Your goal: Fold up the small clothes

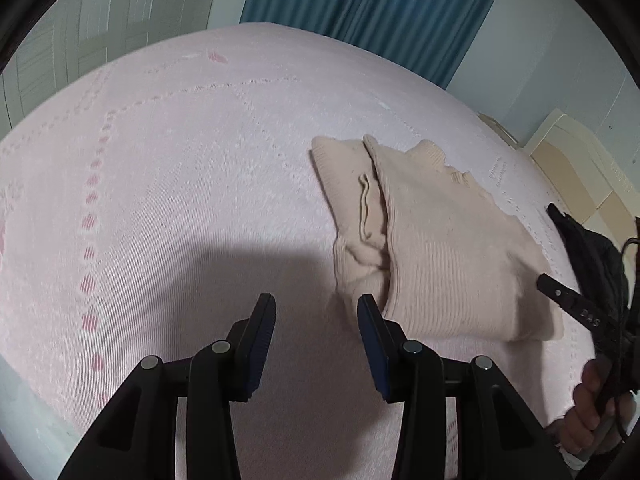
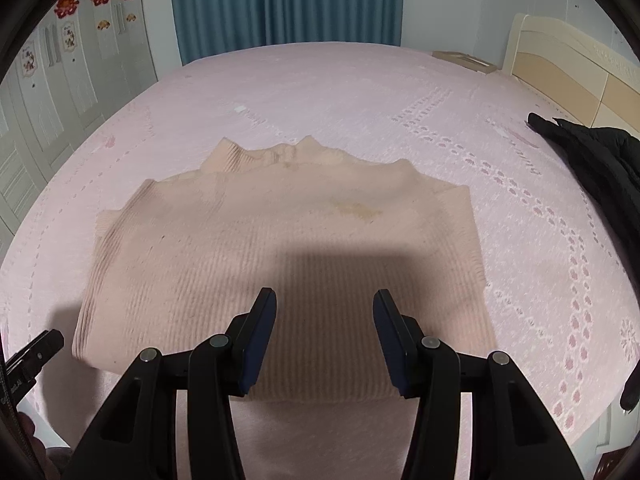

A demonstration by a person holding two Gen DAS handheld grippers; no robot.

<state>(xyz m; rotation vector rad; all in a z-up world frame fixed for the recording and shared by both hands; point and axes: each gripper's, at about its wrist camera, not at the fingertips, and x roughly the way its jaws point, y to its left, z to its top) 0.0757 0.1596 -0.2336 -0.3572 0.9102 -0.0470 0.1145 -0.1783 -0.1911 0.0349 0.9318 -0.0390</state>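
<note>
A small beige ribbed sweater lies folded flat on the pink bedspread. It also shows in the left wrist view, with a sleeve tucked along its left side. My left gripper is open and empty, its right finger close to the sweater's near left corner. My right gripper is open and empty, hovering over the sweater's near hem. The right gripper's tip also shows in the left wrist view, at the sweater's right edge.
A black jacket lies at the bed's right side by the wooden headboard. A blue curtain hangs behind the bed. White wardrobe doors stand at the left. A flat box lies at the far right corner.
</note>
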